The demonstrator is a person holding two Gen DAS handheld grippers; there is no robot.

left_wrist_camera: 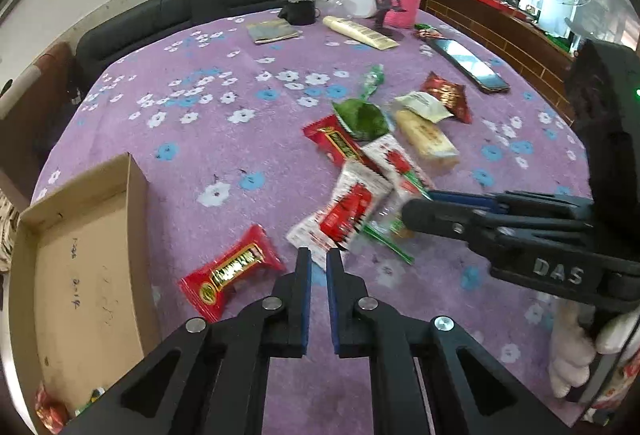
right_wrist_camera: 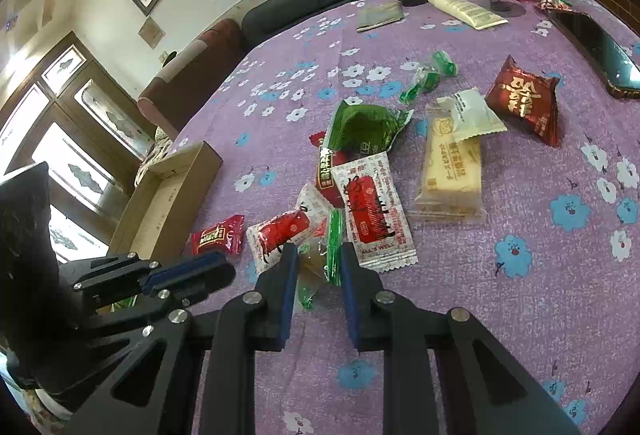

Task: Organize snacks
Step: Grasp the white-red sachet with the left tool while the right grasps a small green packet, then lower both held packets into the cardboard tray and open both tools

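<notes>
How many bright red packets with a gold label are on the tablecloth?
2: one red packet alone near the cardboard box; another under the green packet in the pile. More could be buried there.

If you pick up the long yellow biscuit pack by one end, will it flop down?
Probably not much: the biscuit pack looks like a flat block of stacked biscuits, so it should stay fairly stiff. Its clear shiny wrapper may be slippery. The biscuits inside could crack if squeezed hard.
</notes>
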